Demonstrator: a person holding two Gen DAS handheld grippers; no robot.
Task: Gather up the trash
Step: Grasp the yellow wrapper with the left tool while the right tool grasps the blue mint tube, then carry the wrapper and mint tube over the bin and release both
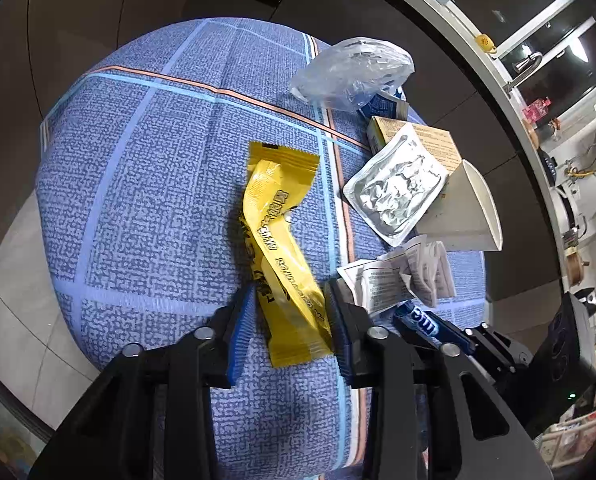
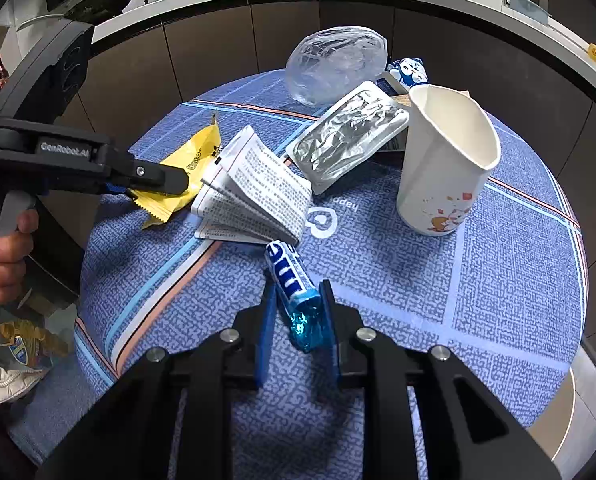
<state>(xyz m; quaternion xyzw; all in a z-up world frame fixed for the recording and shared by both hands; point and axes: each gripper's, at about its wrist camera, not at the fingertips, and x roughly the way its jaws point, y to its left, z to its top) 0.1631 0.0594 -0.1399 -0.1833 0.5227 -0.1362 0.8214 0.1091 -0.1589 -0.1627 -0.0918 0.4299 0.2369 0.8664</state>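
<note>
A yellow snack wrapper lies on the round table's blue checked cloth. My left gripper has its pads against the wrapper's near end; in the right wrist view the left gripper is clamped on that wrapper. A blue candy roll wrapper sits between the fingers of my right gripper, which are shut on its twisted end. In the left wrist view the same roll shows at the right, with the right gripper behind it.
On the cloth lie a folded leaflet, a silver foil pouch, a squashed white paper cup, a clear plastic bag, a blue carton and a beige box. A hand holds the left gripper's handle. Dark cabinets and a counter ring the table.
</note>
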